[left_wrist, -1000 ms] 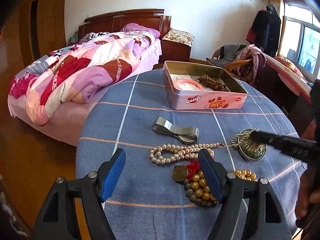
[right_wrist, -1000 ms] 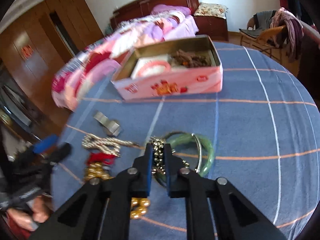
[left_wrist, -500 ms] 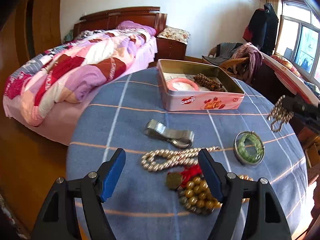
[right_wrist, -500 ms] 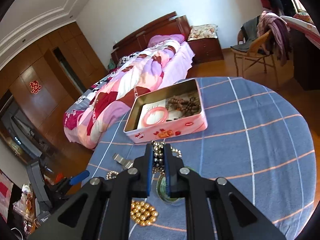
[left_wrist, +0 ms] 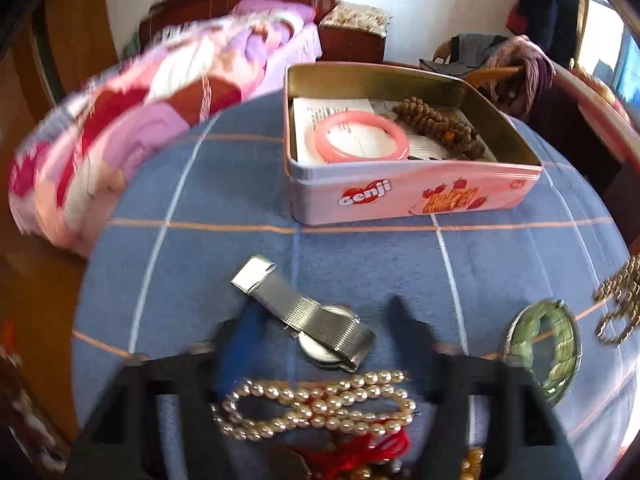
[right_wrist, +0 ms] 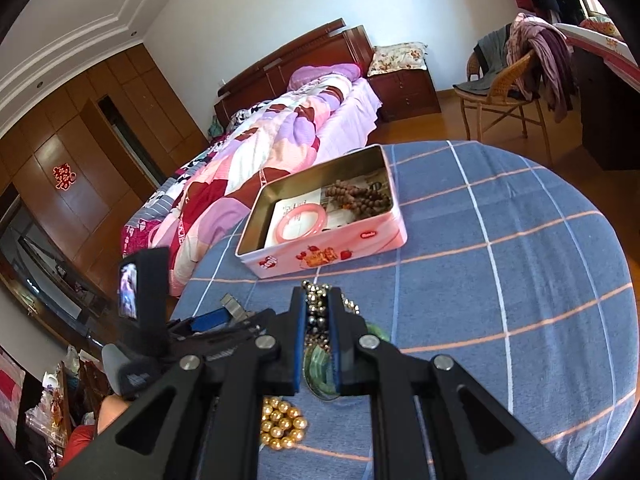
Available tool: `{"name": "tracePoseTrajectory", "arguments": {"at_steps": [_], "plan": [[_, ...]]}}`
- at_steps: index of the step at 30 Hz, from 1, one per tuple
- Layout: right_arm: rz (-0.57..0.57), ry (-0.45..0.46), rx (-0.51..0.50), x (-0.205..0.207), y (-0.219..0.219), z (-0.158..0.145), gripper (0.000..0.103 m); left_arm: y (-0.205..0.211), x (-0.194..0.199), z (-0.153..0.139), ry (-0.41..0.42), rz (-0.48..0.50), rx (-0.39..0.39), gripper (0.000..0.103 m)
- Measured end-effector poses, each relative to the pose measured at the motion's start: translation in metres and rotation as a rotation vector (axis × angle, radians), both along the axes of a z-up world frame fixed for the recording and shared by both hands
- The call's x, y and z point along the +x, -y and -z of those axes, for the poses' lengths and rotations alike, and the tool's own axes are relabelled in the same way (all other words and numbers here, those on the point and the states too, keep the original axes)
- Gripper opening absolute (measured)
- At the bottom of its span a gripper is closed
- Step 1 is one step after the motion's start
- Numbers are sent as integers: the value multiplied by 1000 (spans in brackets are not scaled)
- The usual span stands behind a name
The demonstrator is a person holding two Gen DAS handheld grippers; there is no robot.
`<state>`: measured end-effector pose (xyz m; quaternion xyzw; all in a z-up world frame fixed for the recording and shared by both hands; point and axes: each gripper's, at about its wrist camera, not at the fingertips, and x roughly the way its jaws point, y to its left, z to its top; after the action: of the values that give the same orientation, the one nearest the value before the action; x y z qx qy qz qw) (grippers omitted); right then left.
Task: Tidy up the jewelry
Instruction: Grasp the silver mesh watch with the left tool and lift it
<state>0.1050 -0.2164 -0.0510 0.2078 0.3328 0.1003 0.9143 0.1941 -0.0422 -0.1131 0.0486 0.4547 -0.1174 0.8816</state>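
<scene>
tablecloth (left_wrist: 224,184): blue, white and orange grid lines
tin (left_wrist: 404,194): pink, strawberry print, gold inside
bangle (left_wrist: 362,142): pink
watch (left_wrist: 316,320): silver mesh
pearl necklace (left_wrist: 316,404): cream
quilt (right_wrist: 256,156): pink, purple, maroon patches

The pink tin (left_wrist: 404,192) stands open on the blue checked tablecloth (left_wrist: 200,216), holding a pink bangle (left_wrist: 362,142) on printed paper and a brown bead string (left_wrist: 438,128) toward its right wall. Nearer than the tin lies a watch (left_wrist: 320,330) with a grey mesh strap. The left gripper (left_wrist: 324,318), blurred, has its 2 fingers either side of the watch, jaws closing, pads not yet pressing it. Nearer still lies a pearl necklace (left_wrist: 316,408), then a red tassel (left_wrist: 360,446). Right of the watch sits a green bangle (left_wrist: 546,354), and a gold chain (left_wrist: 618,300) hangs at the frame's right edge.
</scene>
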Motion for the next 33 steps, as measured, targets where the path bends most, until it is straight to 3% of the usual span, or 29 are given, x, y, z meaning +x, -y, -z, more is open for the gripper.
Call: {"name": "tracePoseTrajectory", "arguments": {"at_steps": [6,11,13,14,15,22,26,28,29,33], "plan": [[21,-11,32,4,9,9,14,-24,-1,-3,1,29,-128,35],[43,-4,43,5,15,9,14,-42,-15,-26,115,67,-233,35],[51,2,49,6,18,8,14,-45,-17,-33,137,77,-253,35],[54,5,47,6,18,7,14,-46,-19,-37,149,81,-262,25],[55,7,44,6,18,6,14,-45,-19,-39,154,88,-267,9],[57,38,33,10,19,-9,14,-44,-19,-65,224,114,-290,8],[62,46,23,12,20,-12,14,-53,-7,-60,164,101,-298,8],[61,37,27,15,19,-8,14,-52,-2,-50,104,107,-281,13],[60,32,32,16,19,-6,14,-50,-3,-46,88,109,-272,20],[46,6,42,17,16,2,14,-37,-8,-30,26,120,-272,64]]}}
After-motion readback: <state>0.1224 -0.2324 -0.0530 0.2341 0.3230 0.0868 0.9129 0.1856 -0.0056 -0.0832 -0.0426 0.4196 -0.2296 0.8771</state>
